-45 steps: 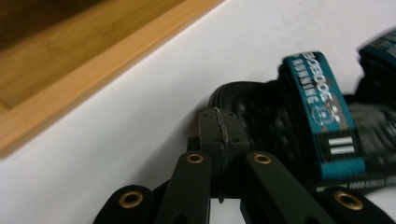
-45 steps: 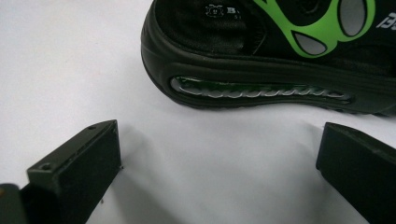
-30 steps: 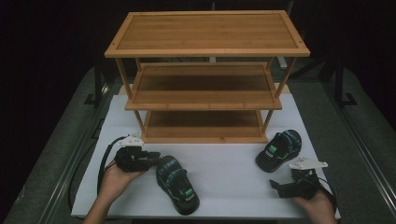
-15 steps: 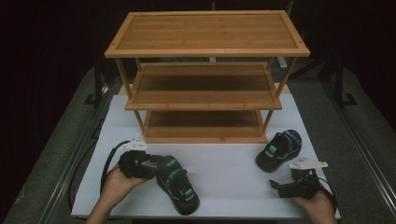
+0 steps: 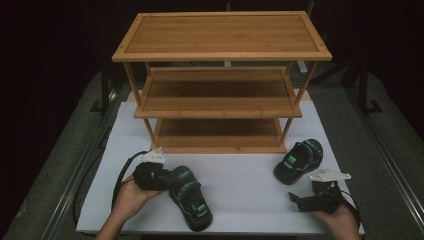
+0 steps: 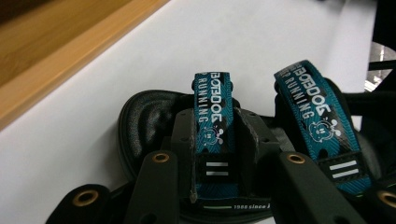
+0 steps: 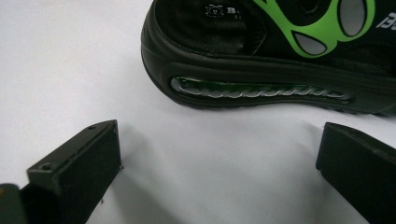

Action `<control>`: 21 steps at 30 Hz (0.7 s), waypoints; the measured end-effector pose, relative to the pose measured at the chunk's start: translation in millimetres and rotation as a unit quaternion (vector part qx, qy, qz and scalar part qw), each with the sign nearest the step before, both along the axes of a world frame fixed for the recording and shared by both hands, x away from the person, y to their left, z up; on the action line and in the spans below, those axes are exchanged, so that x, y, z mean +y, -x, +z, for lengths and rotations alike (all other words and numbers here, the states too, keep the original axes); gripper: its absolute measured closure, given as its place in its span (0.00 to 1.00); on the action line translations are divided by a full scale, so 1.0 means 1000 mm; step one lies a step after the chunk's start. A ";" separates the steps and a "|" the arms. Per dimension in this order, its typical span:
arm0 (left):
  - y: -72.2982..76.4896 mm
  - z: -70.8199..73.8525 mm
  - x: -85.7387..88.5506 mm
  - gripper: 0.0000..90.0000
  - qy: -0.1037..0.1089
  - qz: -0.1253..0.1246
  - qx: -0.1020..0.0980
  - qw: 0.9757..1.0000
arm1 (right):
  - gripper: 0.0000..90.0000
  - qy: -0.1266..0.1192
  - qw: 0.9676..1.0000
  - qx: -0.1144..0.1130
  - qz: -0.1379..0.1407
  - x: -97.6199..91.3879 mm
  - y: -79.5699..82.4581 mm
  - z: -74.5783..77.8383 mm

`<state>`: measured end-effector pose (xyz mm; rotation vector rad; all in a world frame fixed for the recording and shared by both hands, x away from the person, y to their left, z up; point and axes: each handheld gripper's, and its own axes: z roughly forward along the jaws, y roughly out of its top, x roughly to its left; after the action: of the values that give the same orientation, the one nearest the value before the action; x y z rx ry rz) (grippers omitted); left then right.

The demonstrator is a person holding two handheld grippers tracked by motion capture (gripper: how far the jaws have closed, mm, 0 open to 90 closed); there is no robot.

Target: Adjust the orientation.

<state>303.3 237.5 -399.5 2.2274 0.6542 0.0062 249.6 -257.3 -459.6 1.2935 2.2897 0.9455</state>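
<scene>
A black sandal with teal straps (image 5: 191, 200) lies at the front left of the white board (image 5: 245, 180). My left gripper (image 5: 161, 176) is at its near end. In the left gripper view the jaws press both edges of the sandal's rear teal strap (image 6: 214, 100), and my left gripper (image 6: 217, 140) is shut on it. A second teal strap (image 6: 317, 112) sits just to the right. The other sandal (image 5: 298, 161) lies at the front right. My right gripper (image 5: 301, 200) rests on the board just in front of it, open, facing the sandal's black sole (image 7: 261, 60); nothing is between the jaws of my right gripper (image 7: 219, 158).
A three-tier bamboo shoe rack (image 5: 220, 90) stands at the back of the board, its shelves bare. The rack's bottom edge (image 6: 70, 60) runs close by the left sandal. Dark floor and metal rails surround the table.
My left gripper slid right and onto the left sandal's strap, and its jaws came together on it. The right gripper and right sandal have stayed put.
</scene>
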 end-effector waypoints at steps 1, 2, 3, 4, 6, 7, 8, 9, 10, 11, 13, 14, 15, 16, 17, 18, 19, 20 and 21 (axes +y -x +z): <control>-0.002 0.002 -0.002 0.78 0.000 -0.007 0.000 1.000 | 0.00 0.000 1.000 0.000 0.000 0.000 0.000 0.000; -0.004 0.004 -0.003 0.78 0.002 -0.012 0.001 1.000 | 0.00 0.000 1.000 0.000 0.000 0.000 0.000 0.000; -0.004 0.004 -0.003 0.78 0.002 -0.012 0.001 1.000 | 0.00 0.000 1.000 0.000 0.000 0.000 0.000 0.000; -0.008 0.007 -0.007 0.78 0.001 -0.019 -0.001 1.000 | 0.00 0.000 1.000 0.000 0.000 0.000 0.000 0.000; -0.015 0.009 -0.011 0.78 0.005 -0.026 -0.008 1.000 | 0.00 0.000 1.000 0.001 -0.001 0.000 0.000 0.000; -0.018 0.010 -0.012 0.78 0.004 -0.031 -0.008 0.999 | 0.00 0.000 1.000 0.000 0.000 0.000 0.000 0.000; -0.022 0.011 -0.014 0.78 0.002 -0.034 -0.009 0.999 | 0.00 0.000 1.000 0.000 0.000 0.000 0.000 0.000; -0.026 0.011 -0.017 0.77 0.001 -0.038 -0.011 0.999 | 0.00 0.000 1.000 0.000 0.000 0.000 0.000 0.000; -0.029 0.011 -0.019 0.77 0.000 -0.039 -0.012 0.999 | 0.00 0.000 1.000 0.000 0.000 0.000 0.000 0.000; -0.033 0.012 -0.022 0.77 -0.002 -0.040 -0.016 0.999 | 0.00 0.000 1.000 0.000 0.000 0.000 0.000 0.000; -0.040 0.012 -0.028 0.77 -0.005 -0.043 -0.020 0.999 | 0.00 0.000 1.000 -0.001 0.000 0.000 0.000 0.000; -0.043 0.011 -0.031 0.77 -0.006 -0.045 -0.022 0.999 | 0.00 -0.001 1.000 0.000 0.000 0.000 0.000 0.000; -0.047 0.011 -0.034 0.77 -0.011 -0.049 -0.024 0.998 | 0.00 0.000 1.000 0.000 0.000 0.000 0.000 0.000; -0.050 0.010 -0.038 0.77 -0.016 -0.053 -0.028 0.998 | 0.00 -0.001 1.000 0.000 0.000 0.000 0.000 0.000; -0.055 0.008 -0.042 0.77 -0.020 -0.056 -0.030 0.998 | 0.00 0.000 1.000 0.000 0.000 0.000 0.000 0.000; -0.058 0.007 -0.045 0.77 -0.019 -0.057 -0.029 0.998 | 0.00 -0.001 1.000 0.000 0.000 0.000 0.000 0.000; -0.062 0.005 -0.048 0.77 -0.020 -0.058 -0.029 0.998 | 0.00 -0.001 1.000 0.000 0.000 0.000 0.000 0.000; -0.065 0.005 -0.050 0.77 -0.023 -0.059 -0.029 0.998 | 0.00 -0.001 1.000 0.000 0.000 0.000 0.000 0.000; -0.065 0.005 -0.050 0.77 -0.023 -0.059 -0.029 0.998 | 0.00 -0.001 1.000 0.000 0.000 0.000 0.000 0.000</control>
<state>368.6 187.9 -394.7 2.2976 0.4947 0.0274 249.6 -257.3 -459.8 1.2938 2.2889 0.9475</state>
